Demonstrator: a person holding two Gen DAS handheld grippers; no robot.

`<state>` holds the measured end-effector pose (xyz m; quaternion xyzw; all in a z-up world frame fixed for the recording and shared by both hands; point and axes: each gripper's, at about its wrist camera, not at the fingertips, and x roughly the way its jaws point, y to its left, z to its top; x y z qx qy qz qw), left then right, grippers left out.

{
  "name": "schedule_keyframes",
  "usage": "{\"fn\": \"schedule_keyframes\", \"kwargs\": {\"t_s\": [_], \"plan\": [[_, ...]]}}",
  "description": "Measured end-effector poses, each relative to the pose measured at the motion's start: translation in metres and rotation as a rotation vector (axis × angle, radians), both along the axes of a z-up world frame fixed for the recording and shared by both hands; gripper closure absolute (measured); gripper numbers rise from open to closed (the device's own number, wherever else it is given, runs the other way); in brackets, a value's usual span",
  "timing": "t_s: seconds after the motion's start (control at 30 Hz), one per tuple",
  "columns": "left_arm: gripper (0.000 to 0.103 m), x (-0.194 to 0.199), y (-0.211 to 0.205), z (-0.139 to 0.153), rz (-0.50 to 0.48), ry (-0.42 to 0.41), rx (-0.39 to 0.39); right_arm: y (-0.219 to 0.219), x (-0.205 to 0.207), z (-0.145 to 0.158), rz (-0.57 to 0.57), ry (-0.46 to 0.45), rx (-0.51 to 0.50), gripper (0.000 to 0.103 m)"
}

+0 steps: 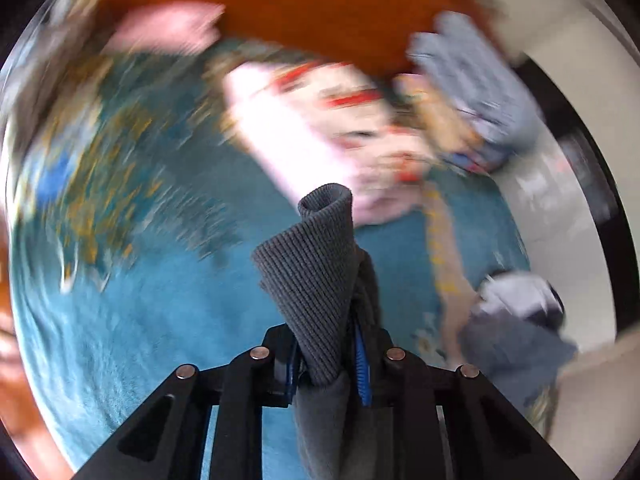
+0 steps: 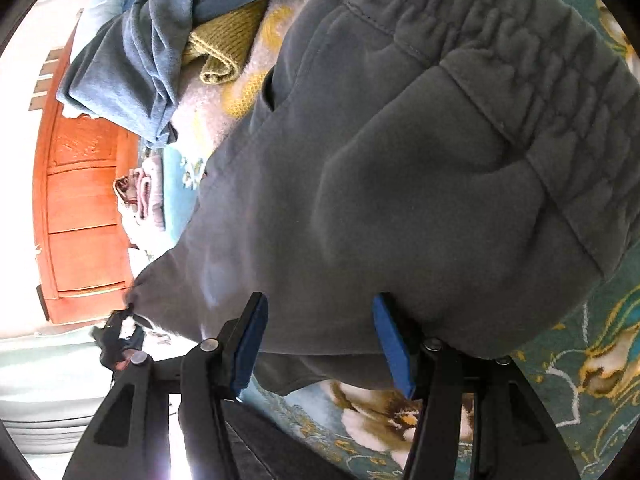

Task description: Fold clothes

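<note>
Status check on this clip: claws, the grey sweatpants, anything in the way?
Left claw shut on ribbed cuff. Right claw open over grey sweatpants, waistband flat on blanket. Clothes pile beside, not blocking.

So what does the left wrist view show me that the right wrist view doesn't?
Left wrist only: the left hand-held gripper shut on the ribbed cuff of the grey sweatpants, lifted over a plain teal stretch of bedspread, with a blurred white printed garment beyond.

Right wrist only: the right hand-held gripper, jaws open at the sweatpants' edge, the elastic waistband, a mustard knit and a blue-grey garment.

Both: grey sweatpants fabric, the floral teal bedspread and orange wooden furniture.
</note>
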<state>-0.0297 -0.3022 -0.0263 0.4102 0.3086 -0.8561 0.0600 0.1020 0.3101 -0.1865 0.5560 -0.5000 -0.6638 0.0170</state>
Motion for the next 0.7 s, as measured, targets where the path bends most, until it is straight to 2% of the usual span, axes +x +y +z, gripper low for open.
{"fn": "schedule_keyframes", "kwargs": {"t_s": [0.1, 0.2, 0.23, 0.37, 0.53, 0.6, 0.67, 0.7], "plan": [[0.079, -0.005, 0.069, 0.043, -0.163, 0.051, -0.173, 0.000, 0.002, 0.001, -0.001, 0.029, -0.020, 0.047], [0.079, -0.002, 0.153, 0.054, -0.370, 0.055, -0.324, 0.000, 0.006, 0.004, -0.005, 0.059, -0.040, 0.047], [0.079, 0.004, 0.183, 0.050, -0.439, 0.047, -0.375, 0.001, 0.007, 0.005, -0.006, 0.070, -0.045, 0.047], [0.079, 0.023, 0.281, 0.015, -0.656, -0.018, -0.494, 0.006, 0.016, 0.013, -0.012, 0.106, -0.049, 0.047], [0.076, 0.044, 0.360, -0.052, -0.783, -0.180, -0.633, 0.018, 0.032, 0.019, -0.037, 0.131, -0.034, 0.047], [0.074, 0.049, 0.368, -0.069, -0.786, -0.229, -0.638, 0.019, 0.034, 0.019, -0.043, 0.131, -0.027, 0.047], [0.064, 0.053, 0.367, -0.072, -0.800, -0.242, -0.579, 0.020, 0.035, 0.019, -0.049, 0.130, -0.020, 0.047], [0.048, 0.055, 0.365, -0.071, -0.808, -0.239, -0.536, 0.020, 0.036, 0.019, -0.052, 0.130, -0.017, 0.047]]}}
